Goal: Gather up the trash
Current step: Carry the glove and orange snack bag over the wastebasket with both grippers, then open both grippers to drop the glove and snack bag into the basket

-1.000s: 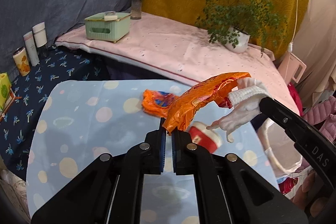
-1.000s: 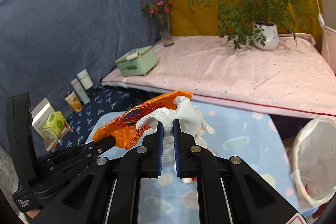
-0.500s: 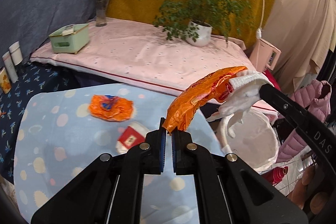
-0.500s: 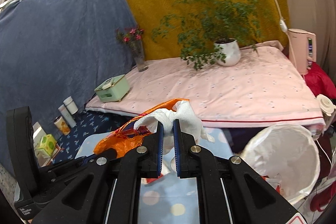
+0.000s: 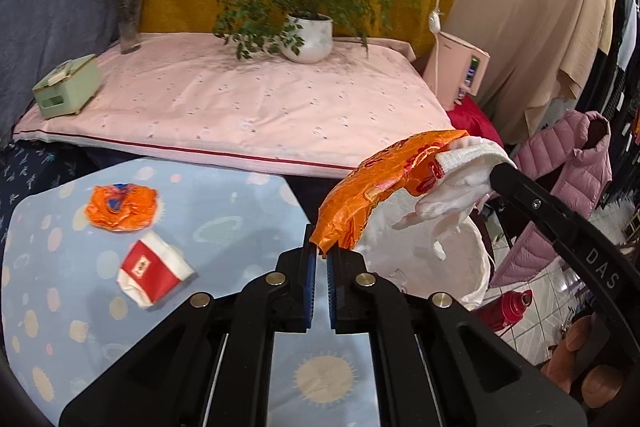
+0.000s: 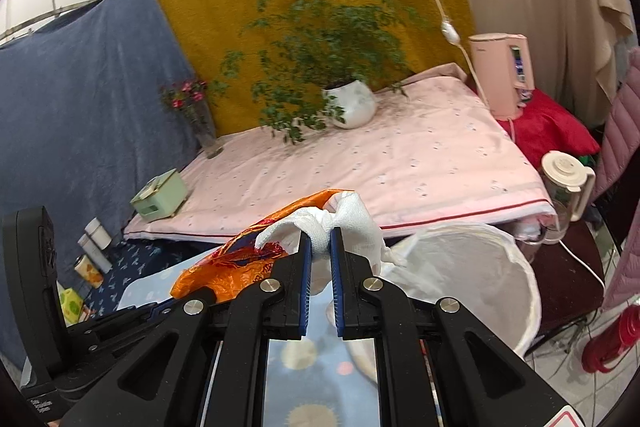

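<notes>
Together the two grippers carry a crinkled, shiny orange wrapper stretched between them. The left gripper has its jaws clamped on the wrapper's near, lower end. The right gripper has its jaws clamped on a white knitted glove, soft and ribbed at the cuff, bunched against the wrapper's far end. Both hang over the right edge of the bench, just above a round white mesh bin with a thin hoop rim.

Only the left wrist view shows what lies on the bench's pale blue dotted cloth: a second crumpled orange wrapper at the far left and a squashed red-and-white paper cup nearer. Only the right wrist view shows a pale lidded jug at the right beside the pink-covered bed, and the bin's full rim.

Both grippers tilt downward, the right one reaching in from the right across the left view.
</notes>
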Demonstrator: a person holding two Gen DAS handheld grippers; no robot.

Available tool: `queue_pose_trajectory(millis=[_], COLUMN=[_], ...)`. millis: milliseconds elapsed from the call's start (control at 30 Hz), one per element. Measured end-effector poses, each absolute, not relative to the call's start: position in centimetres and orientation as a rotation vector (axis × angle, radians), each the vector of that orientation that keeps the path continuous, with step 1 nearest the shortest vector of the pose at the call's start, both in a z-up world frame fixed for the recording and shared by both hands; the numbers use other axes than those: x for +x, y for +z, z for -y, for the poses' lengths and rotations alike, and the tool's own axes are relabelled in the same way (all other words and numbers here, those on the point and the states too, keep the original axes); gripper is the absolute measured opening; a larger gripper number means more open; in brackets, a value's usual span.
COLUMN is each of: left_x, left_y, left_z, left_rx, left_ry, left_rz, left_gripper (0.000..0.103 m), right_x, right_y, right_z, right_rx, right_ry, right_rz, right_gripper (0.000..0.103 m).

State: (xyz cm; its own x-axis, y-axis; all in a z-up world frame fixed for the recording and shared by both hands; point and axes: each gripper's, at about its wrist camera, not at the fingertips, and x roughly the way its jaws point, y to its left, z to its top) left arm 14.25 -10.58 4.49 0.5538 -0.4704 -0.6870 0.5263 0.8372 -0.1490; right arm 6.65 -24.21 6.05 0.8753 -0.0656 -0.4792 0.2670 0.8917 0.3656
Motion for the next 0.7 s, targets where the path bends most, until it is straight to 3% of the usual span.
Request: queue_pose_trajectory(millis=[533,567,700], left_x=[14.2,14.3,14.4], left_y=[0.6,0.4,0.1], left_z=[17.9,18.1,18.8], left_rx=[0.131,0.129,0.128], left_ry=[-0.668,-0.668,-0.647], left_rz=[-0.881,-0.884,-0.87], left_gripper=[0.007,0.009,0.045], right_x=[5.5,5.6,5.8], right_y=[1.7,1.5,0.8], right_z=[30.4,30.6,31.3], right_rx=[0.513,0.516,0.536], right_ry=[-0.268,-0.271,-0.291], right_rz=[-0.532,-0.536,-0.546], right_gripper=[0.01,0.012,0.016])
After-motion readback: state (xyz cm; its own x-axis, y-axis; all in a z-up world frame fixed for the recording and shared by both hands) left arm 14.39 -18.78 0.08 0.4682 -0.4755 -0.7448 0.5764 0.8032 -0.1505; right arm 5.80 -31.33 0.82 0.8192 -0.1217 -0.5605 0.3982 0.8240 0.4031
